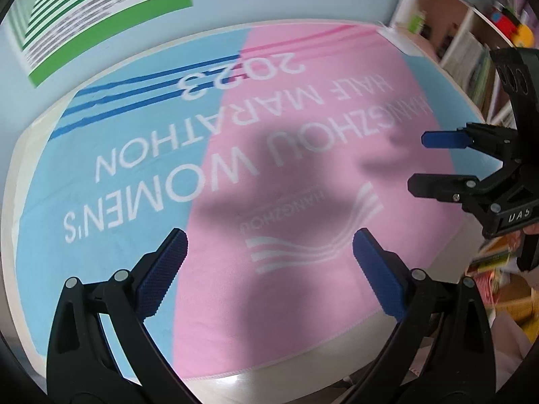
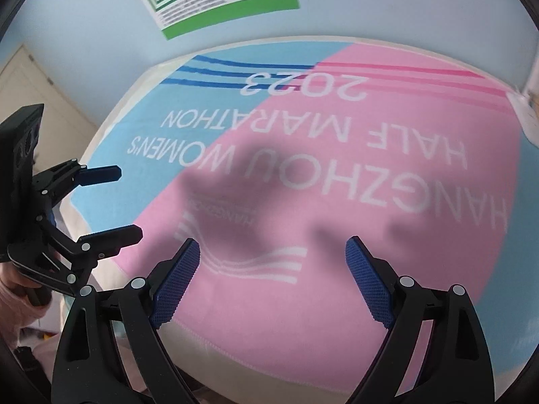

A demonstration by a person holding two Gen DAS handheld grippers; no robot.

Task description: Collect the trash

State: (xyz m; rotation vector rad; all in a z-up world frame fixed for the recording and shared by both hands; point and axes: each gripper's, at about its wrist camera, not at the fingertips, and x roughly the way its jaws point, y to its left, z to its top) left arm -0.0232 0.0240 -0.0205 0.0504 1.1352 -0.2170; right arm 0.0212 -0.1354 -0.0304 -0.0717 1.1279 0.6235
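Observation:
My left gripper point(image 1: 269, 245) hangs open over a pink and light-blue towel point(image 1: 161, 141) printed with white marathon lettering, nothing between its blue pads. The right gripper point(image 1: 417, 161) shows at the right edge of the left wrist view, open and empty, above the towel's pink side. In the right wrist view my right gripper point(image 2: 273, 252) is open over the pink part of the towel point(image 2: 387, 128), and the left gripper point(image 2: 128, 202) enters from the left, open. No trash item shows in either view. Shadows of both tools fall on the towel.
The towel covers a white table point(image 1: 33, 128) set against a pale blue wall with a green-striped poster point(image 1: 101, 17). A bookshelf point(image 1: 471, 57) with books stands to the right. A cream door point(image 2: 37, 94) is at the left. A hand point(image 2: 20, 296) holds the left tool.

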